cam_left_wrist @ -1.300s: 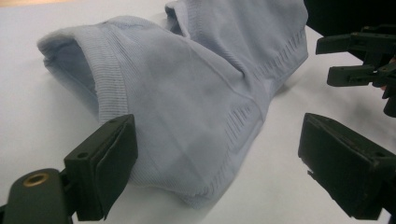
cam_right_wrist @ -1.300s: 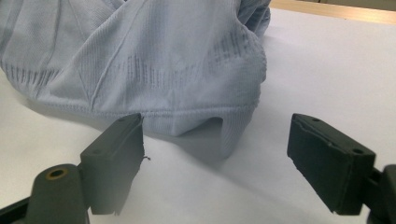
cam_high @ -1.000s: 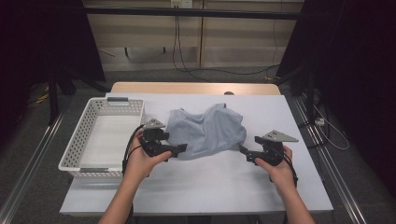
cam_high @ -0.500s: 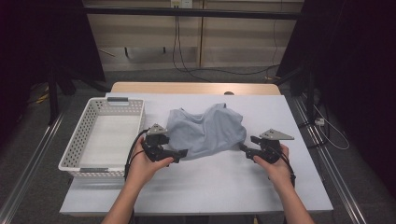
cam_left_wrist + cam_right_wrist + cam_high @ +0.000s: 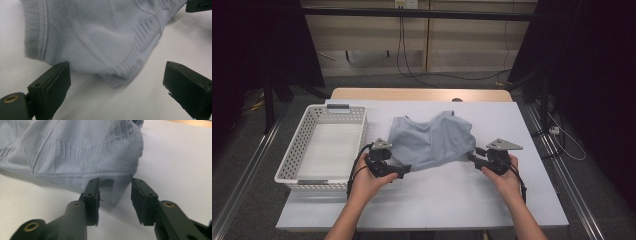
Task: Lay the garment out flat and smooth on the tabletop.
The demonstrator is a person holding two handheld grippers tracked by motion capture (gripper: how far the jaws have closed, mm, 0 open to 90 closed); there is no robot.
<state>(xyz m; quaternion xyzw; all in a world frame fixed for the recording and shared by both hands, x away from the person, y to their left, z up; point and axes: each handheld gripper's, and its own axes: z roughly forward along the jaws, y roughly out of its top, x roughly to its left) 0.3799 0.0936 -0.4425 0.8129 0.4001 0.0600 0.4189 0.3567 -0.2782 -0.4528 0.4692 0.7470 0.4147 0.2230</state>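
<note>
A light blue knit garment [image 5: 432,140] lies crumpled in the middle of the white table [image 5: 452,200]. My left gripper [image 5: 403,170] sits low at its near left corner. In the left gripper view its jaws [image 5: 117,67] stand wide open, with the garment's folded hem corner [image 5: 115,77] between them and untouched. My right gripper [image 5: 473,158] is at the garment's near right corner. Its jaws [image 5: 115,182] have just been closing and now stand narrow around a small fold of hem [image 5: 121,188], with a gap still showing beside the left pad.
A white plastic basket [image 5: 292,165] with nothing in it stands at the table's left side, close to my left hand. Bare white table lies in front of the garment and to its right. The right gripper's jaw tip [image 5: 198,5] shows far off in the left gripper view.
My left gripper has sunk a little toward the table at the garment's left corner. The right gripper has stayed at the right corner.
</note>
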